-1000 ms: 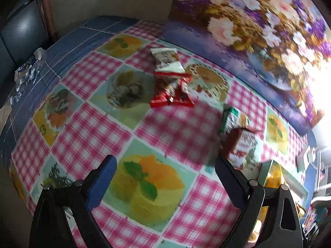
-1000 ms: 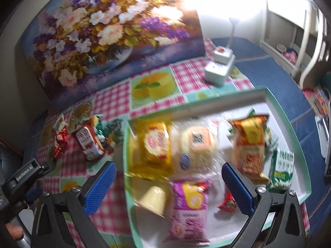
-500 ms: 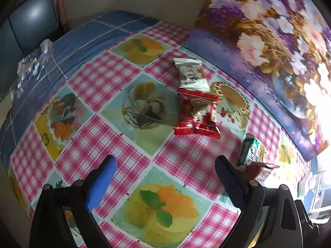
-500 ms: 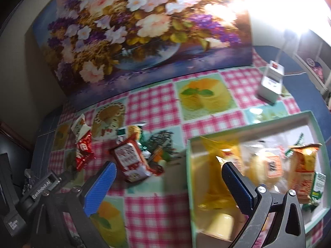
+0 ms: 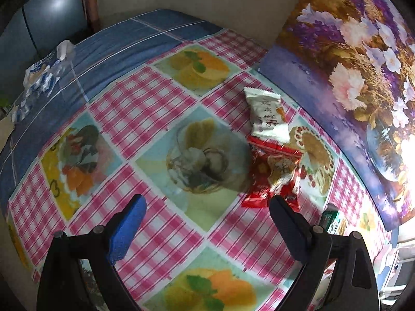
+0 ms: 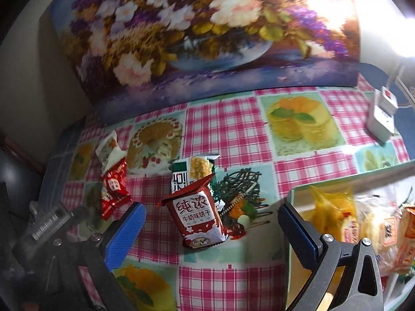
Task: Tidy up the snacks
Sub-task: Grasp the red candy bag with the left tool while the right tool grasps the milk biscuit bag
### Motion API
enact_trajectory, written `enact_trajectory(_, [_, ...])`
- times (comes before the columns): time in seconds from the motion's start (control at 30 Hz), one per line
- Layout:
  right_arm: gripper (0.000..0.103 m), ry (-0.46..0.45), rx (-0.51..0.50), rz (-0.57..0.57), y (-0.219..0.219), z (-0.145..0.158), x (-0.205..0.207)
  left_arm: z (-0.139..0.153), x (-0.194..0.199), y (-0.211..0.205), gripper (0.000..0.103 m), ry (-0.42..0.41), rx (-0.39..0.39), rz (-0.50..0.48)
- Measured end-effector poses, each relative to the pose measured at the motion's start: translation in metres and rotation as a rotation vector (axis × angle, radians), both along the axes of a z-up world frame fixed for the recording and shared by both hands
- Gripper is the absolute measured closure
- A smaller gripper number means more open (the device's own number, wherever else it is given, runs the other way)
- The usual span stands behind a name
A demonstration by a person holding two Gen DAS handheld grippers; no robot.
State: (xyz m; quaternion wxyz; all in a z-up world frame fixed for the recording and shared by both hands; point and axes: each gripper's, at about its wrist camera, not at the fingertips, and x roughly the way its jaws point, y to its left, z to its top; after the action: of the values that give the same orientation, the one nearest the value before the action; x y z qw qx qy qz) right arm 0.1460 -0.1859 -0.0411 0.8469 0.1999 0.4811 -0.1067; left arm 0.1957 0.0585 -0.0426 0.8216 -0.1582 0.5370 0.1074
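Observation:
My left gripper [image 5: 207, 229] hangs open over the checked tablecloth, with a red snack packet [image 5: 273, 173] just ahead of its right finger and a white packet [image 5: 267, 115] beyond that. My right gripper [image 6: 211, 233] is open above a dark red biscuit packet [image 6: 198, 213], which lies partly on a green and white packet [image 6: 190, 172]. The same red snack packet [image 6: 112, 190] and white packet [image 6: 109, 150] lie at its left. A green-rimmed tray [image 6: 291, 199] at the right holds several snacks, among them a yellow bag [image 6: 329, 207].
A large flower painting [image 6: 202, 31] leans against the wall behind the table. A white power adapter [image 6: 382, 114] sits at the far right. Crumpled plastic wrapping [image 5: 44, 70] lies on the blue cloth at the table's far left. The left gripper's body [image 6: 49, 235] shows low left in the right wrist view.
My right gripper has swung left from over the tray to over the dark red biscuit packet. My left gripper has moved left and forward, closer to the red and white packets.

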Motion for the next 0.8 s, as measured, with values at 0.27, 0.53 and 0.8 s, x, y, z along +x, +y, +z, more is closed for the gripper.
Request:
enact_trajectory(0.27, [0.000, 0.027, -0.028, 0.048, 0.007, -0.019, 0.012, 0.001, 0.026, -0.020, 0.007, -0.065, -0.002, -0.073])
enact_trajectory(0.53, [0.011, 0.048, -0.032, 0.080, 0.012, -0.030, 0.020, -0.003, 0.042, -0.045, 0.007, -0.115, 0.060, -0.186])
enact_trajectory(0.8, [0.044, 0.070, -0.023, 0.102, 0.015, -0.037, 0.025, -0.010, 0.050, -0.056, 0.017, -0.162, 0.076, -0.235])
